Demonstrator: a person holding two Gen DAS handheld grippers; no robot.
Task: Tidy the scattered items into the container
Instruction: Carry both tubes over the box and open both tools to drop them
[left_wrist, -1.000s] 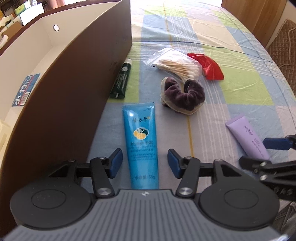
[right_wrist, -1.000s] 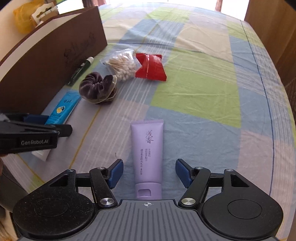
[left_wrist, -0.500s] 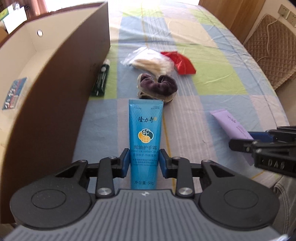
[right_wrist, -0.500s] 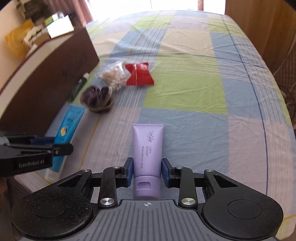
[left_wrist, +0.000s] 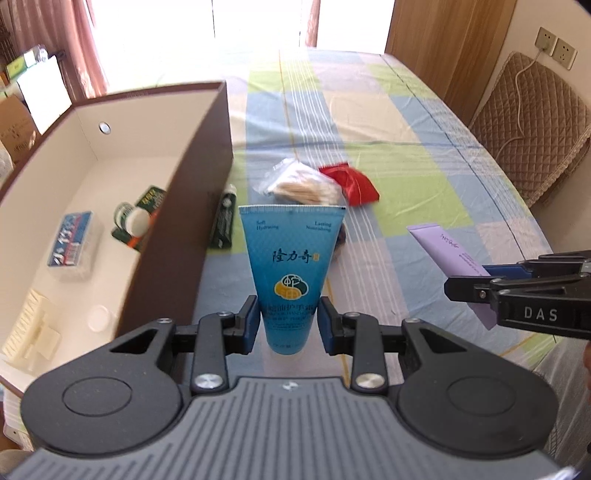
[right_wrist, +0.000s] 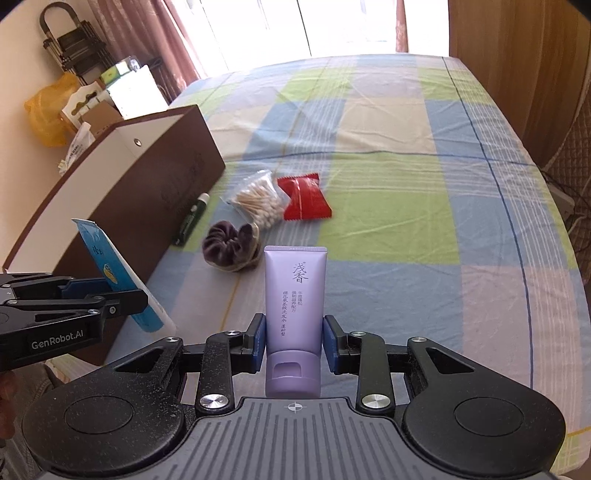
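Blue tube (left_wrist: 290, 273) in left tongs (left_wrist: 289, 322), box (left_wrist: 192, 206) contents visible left cam only

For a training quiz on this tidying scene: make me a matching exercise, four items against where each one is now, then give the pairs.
Items
1. blue tube
2. purple tube
3. red packet
4. dark green tube

Places
A. lying on the tablecloth, beside the bag of cotton swabs
B. held in the left claw
C. lying along the outside wall of the brown box
D. held in the right claw

Pairs: 1-B, 2-D, 3-A, 4-C
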